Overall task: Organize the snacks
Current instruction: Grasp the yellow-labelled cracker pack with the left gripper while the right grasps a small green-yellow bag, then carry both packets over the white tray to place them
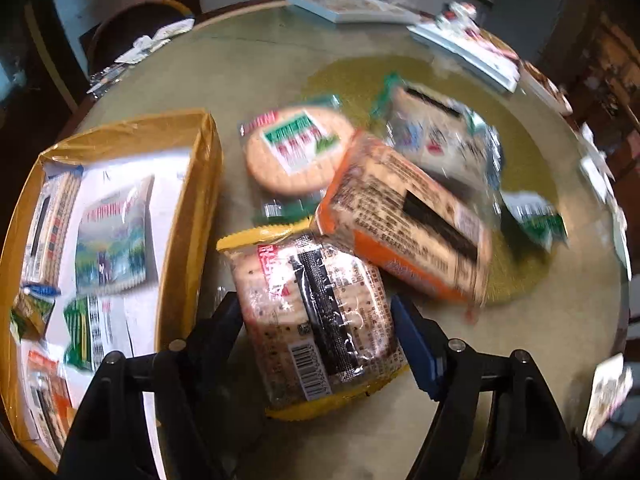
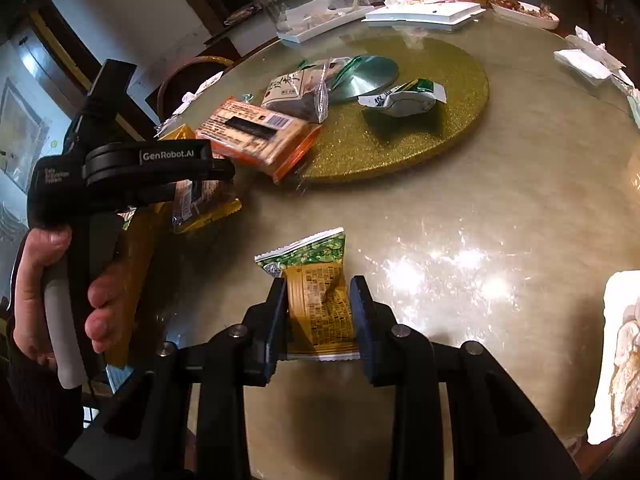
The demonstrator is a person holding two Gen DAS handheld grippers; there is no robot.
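My left gripper (image 1: 316,312) is shut on a yellow-edged cracker pack (image 1: 316,320), held just right of the yellow box (image 1: 208,184). The box holds several snack packs (image 1: 114,236). Beyond lie a round cracker pack (image 1: 296,152), an orange cracker pack (image 1: 408,224) and a clear biscuit bag (image 1: 440,136). My right gripper (image 2: 320,300) is shut on a small green-and-yellow snack packet (image 2: 320,300) above the table. In the right wrist view the left gripper (image 2: 224,168) shows at left with its yellow pack (image 2: 200,204).
The round table (image 2: 480,220) carries a gold turntable (image 2: 440,120) with a green-and-white packet (image 2: 404,100) and a green disc (image 2: 368,76). White trays (image 2: 420,14), tissues (image 2: 588,60) and dishes line the far edge. A chair (image 1: 136,20) stands behind the table.
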